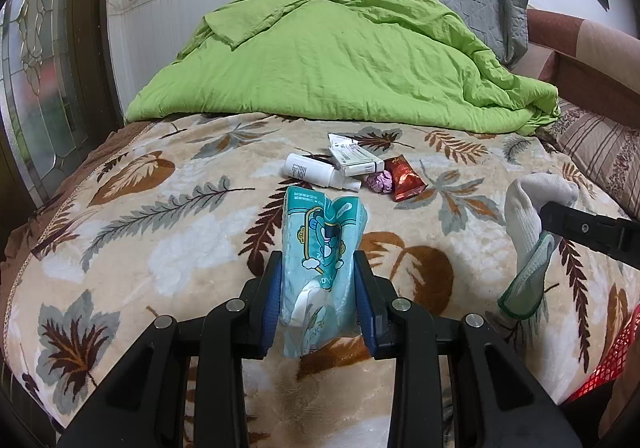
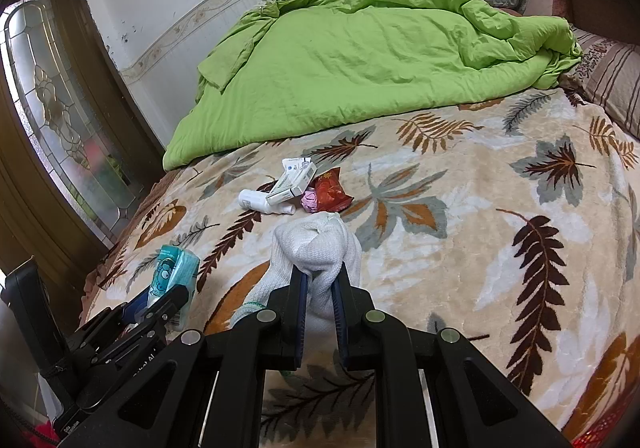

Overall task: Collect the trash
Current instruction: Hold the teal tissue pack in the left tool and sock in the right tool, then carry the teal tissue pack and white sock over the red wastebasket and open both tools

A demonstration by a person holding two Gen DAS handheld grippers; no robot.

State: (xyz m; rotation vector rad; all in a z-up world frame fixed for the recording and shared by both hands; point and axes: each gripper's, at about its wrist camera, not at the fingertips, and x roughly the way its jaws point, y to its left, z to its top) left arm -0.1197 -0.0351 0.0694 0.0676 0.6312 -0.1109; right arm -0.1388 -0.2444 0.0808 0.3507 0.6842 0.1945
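Both wrist cams low over near bed (image 1: 208, 215) edge, angled down toward far wall; shared: central trash pile (image 2: 296, 187).

Left gripper (image 1: 320, 288): black frame with blue-padded fingers (image 1: 272, 300), angled downward over the bed, jaws partly closed and clamped on both sides of a light-blue tissue pack (image 1: 322, 248) that stands up between them. Right gripper (image 2: 320, 288): same build, same downward tilt, fingers (image 2: 298, 288) drawn close together and pinching a white sock (image 2: 316, 248) bunched above the tips. The two grippers sit side by side and apart, each visible at the edge of the other's view.
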